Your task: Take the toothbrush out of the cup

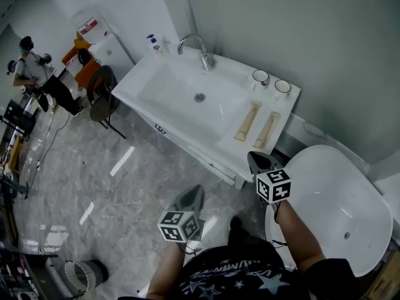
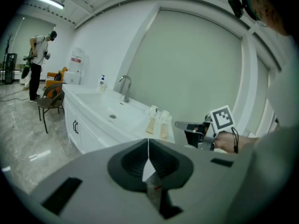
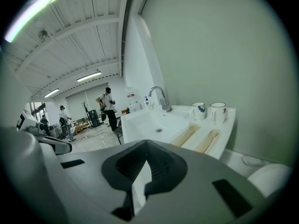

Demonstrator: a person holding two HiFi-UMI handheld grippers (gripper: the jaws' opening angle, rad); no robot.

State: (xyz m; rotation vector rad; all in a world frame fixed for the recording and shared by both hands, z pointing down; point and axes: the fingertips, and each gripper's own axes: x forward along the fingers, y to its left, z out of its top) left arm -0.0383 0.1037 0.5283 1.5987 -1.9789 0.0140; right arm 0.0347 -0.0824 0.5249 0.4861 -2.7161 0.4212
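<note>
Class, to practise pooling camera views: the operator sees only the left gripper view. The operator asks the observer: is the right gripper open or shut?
Observer: Shut; the right gripper has its jaws meeting in its own view, nothing between them.
Operator: What's beyond the counter, past the cups?
Observer: A white bathtub, in the head view.
Operator: Any marking on the cups?
Observer: The cup nearer the faucet bears a blue mark.

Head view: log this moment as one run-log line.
stage: before grasp | left gripper: shut, empty | right gripper: shut, empty, short of counter | cups: upright, untouched | toothbrush: none visible in cups
</note>
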